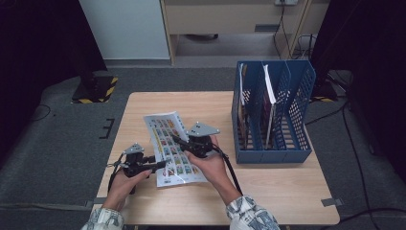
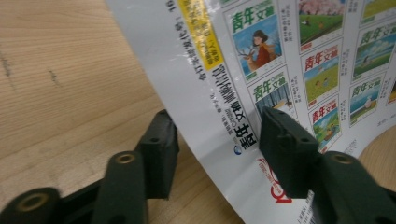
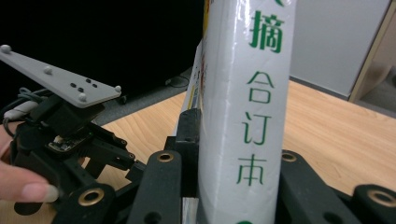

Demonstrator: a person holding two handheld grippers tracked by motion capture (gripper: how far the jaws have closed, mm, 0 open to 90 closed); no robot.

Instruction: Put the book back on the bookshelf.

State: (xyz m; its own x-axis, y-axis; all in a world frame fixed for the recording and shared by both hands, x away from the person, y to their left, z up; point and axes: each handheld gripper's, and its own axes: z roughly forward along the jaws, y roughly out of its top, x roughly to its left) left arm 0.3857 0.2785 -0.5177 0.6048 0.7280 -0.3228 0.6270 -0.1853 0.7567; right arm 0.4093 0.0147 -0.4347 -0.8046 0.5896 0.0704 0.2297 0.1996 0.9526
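A pale wooden surface [image 1: 268, 191] carries a blue three-bay file rack [image 1: 273, 112] at its right side, with thin volumes standing upright in its slots. Left of the rack, near the front edge, a thick book [image 1: 168, 143] with a glossy cover of small coloured pictures is lifted off the wood, its white spine [image 3: 247, 107] printed with green characters. The right gripper [image 1: 187, 143] clamps that spine, fingers [image 3: 189, 135] pressed against both sides. The left gripper [image 1: 160, 164] reaches the book's lower left corner; its fingers [image 2: 159, 149] straddle the cover's edge, apparently not yet pinching it, though the close view leaves contact uncertain. A person's hands hold both tools.
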